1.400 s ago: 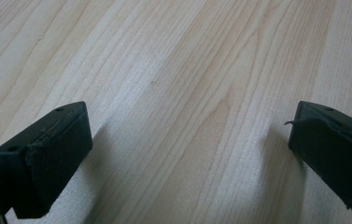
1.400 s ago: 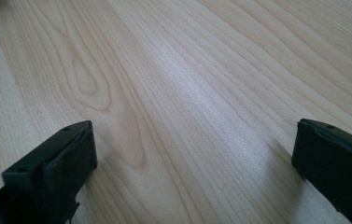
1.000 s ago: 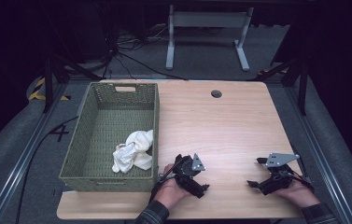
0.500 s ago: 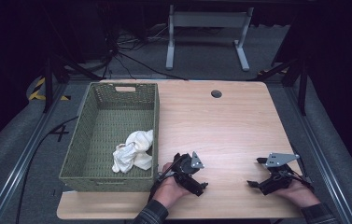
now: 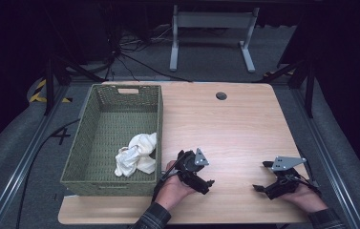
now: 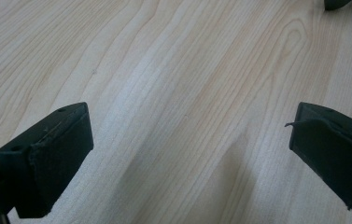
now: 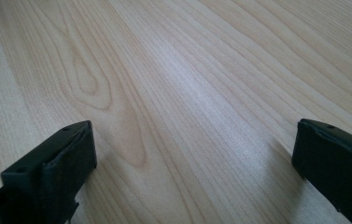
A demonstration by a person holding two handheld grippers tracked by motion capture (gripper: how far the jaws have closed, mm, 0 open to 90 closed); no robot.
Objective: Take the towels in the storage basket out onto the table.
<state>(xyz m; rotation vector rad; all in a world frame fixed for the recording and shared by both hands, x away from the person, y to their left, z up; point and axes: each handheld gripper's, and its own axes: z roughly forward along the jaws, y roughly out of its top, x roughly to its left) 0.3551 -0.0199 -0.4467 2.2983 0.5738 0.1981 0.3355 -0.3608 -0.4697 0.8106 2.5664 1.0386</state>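
1. A lab or test room is showing here: a bare wooden table (image 5: pixel 225 129) is standing on grey carpet (image 5: pixel 20 157).
2. Loose cables (image 5: pixel 130 57) are lying at the far side, near a metal stand (image 5: pixel 211 28).

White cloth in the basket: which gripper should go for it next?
Left. The left gripper rests beside the basket, close to the white cloth, jaws open. The right gripper, also open, sits farther off near the table's right edge.
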